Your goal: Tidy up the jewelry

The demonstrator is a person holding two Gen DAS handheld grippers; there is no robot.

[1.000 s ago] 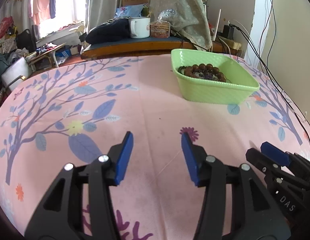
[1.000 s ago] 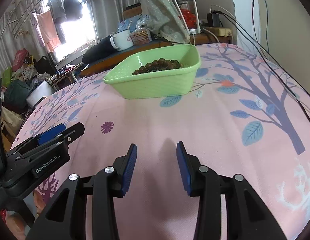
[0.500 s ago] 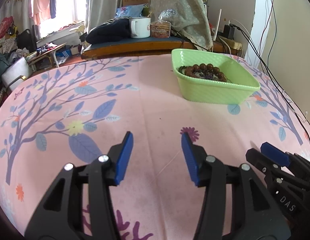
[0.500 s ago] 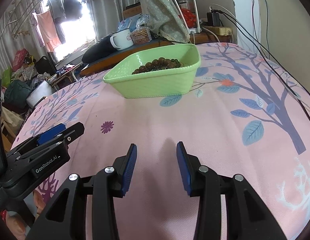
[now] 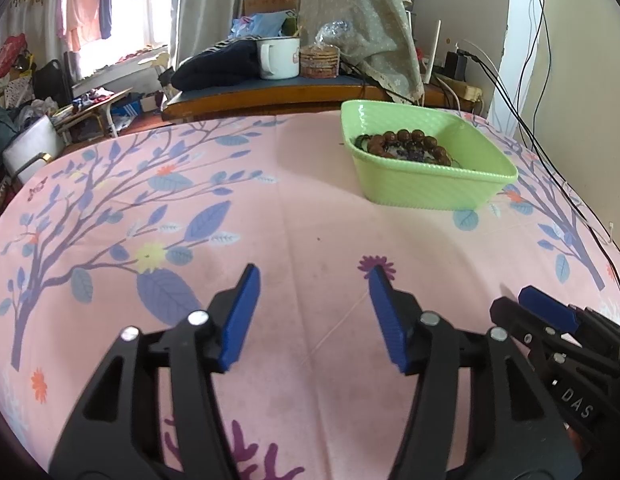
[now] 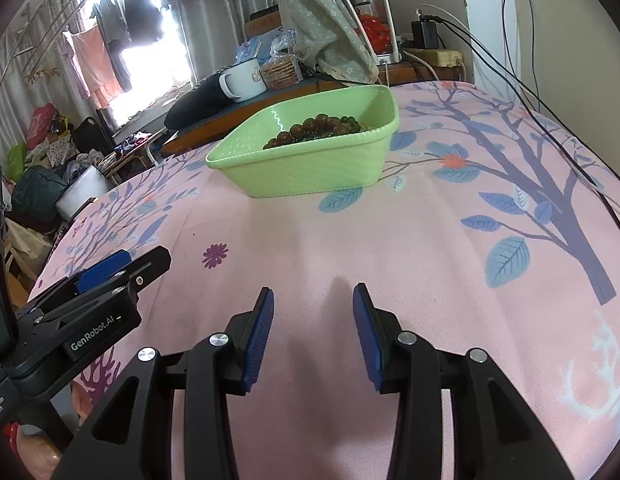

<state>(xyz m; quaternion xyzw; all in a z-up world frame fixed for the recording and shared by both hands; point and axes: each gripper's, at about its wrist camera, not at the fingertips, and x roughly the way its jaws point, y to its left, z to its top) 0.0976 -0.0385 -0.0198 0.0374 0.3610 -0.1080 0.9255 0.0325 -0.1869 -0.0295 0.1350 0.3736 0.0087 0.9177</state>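
A light green plastic basket (image 5: pixel 437 190) stands on the pink tree-print tablecloth at the far right; it also shows in the right wrist view (image 6: pixel 310 172). Inside lie brown bead bracelets (image 5: pixel 405 142), which also show in the right wrist view (image 6: pixel 313 126), with some darker beads beneath. My left gripper (image 5: pixel 311 280) is open and empty, low over the cloth, well short of the basket. My right gripper (image 6: pixel 311 296) is open and empty too, beside the left one. Each gripper shows at the edge of the other's view.
A wooden side table behind the cloth carries a white enamel mug (image 5: pixel 278 58), a packet of biscuits (image 5: pixel 319 62) and a draped cloth. Cables (image 5: pixel 549 128) run down the wall at the right. Clutter and hanging clothes fill the far left.
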